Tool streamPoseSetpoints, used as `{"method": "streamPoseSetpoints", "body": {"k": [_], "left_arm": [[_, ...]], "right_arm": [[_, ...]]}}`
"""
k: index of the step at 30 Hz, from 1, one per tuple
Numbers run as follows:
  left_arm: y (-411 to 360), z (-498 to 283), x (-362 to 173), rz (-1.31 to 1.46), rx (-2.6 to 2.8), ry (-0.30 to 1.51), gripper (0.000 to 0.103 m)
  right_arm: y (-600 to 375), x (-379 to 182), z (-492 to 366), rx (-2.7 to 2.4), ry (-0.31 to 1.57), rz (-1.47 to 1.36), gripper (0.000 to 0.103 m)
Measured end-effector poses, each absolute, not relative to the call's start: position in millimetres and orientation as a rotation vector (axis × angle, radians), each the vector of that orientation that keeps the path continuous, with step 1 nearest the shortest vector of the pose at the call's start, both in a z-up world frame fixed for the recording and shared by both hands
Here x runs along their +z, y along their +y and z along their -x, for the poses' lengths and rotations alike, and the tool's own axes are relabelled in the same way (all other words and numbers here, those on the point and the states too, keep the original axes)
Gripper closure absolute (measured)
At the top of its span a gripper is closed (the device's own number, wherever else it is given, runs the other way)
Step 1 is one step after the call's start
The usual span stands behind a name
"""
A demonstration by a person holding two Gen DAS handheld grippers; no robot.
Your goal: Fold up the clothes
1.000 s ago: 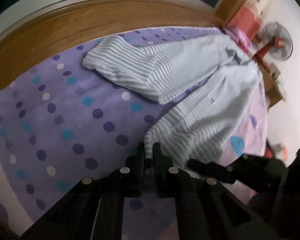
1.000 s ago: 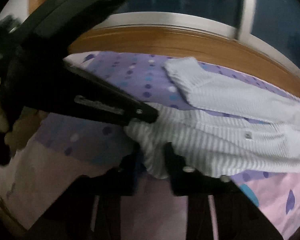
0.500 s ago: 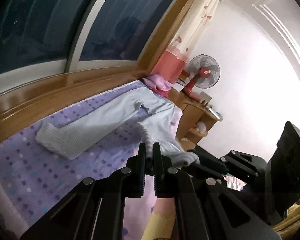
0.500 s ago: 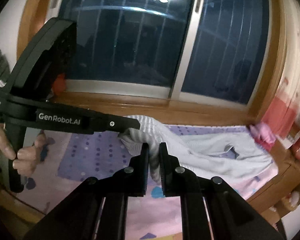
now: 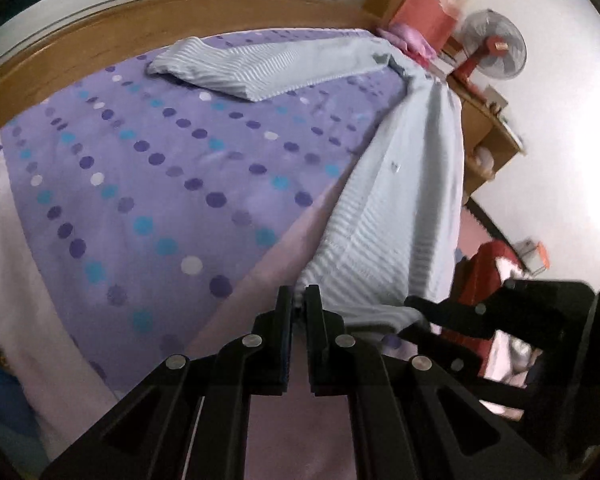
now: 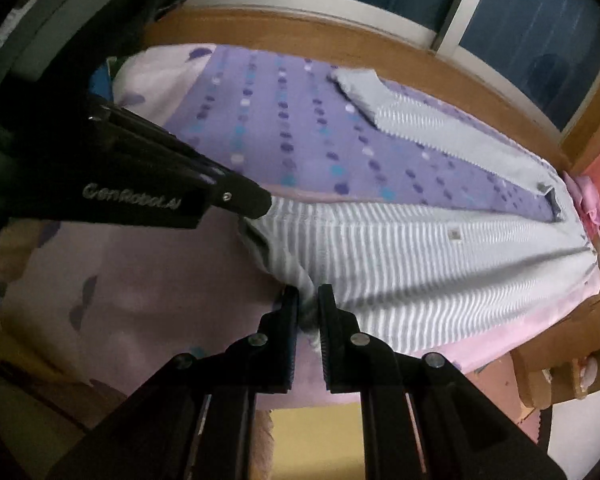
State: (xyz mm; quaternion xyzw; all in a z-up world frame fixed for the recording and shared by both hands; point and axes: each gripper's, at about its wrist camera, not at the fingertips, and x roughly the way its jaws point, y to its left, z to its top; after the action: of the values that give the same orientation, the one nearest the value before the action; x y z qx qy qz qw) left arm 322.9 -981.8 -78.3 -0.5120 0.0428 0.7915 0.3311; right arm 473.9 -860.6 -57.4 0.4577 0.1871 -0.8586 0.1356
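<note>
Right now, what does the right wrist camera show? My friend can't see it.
The right hand-held gripper is shut on the hem of a pale striped shirt, and the left hand-held gripper pinches the same hem nearby. The shirt stretches across a purple polka-dot bedsheet, one sleeve lying toward a wooden window ledge.

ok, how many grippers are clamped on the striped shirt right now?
2. The left hand-held gripper pinches one hem corner of the striped shirt; the right hand-held gripper pinches the hem beside it. Both are at the near bed edge.
</note>
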Motion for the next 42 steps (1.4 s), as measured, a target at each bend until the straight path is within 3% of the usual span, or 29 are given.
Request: {"method": "streamPoseSetpoints", "body": {"k": [4,9,15,23,34,42], "left_arm": [[-990,-328,-83,1.303,2.187,0.273,0.095],[-1012,-331,-74,1.305,2.199,0.22,0.095],[-982,-340,-42,1.191,2.194,0.252,0.078],[-901,-350,-26,1.139,2.148,0.317,0.075],[-795,-324,-45,1.276,2.119,0.11,0.075],[-764,-305,-47,1.315,2.112,0.132,0.075]], "right_arm": [[-857,-66,-474,-2.526,0.447,-1.341,0.086],[-852,-60,-488,-2.544,0.405,-1.288,0.075],[-802,-38,-491,-2.689,0.213,-1.209,0.064],[-678,-33,-485,-2.812,-0.247,-1.276,0.064],[-552,-36,-472,-2.765,-0.352,-1.309,0.064],[-470,-52,-402,-2.629,-0.885,-1.247,0.064]]}}
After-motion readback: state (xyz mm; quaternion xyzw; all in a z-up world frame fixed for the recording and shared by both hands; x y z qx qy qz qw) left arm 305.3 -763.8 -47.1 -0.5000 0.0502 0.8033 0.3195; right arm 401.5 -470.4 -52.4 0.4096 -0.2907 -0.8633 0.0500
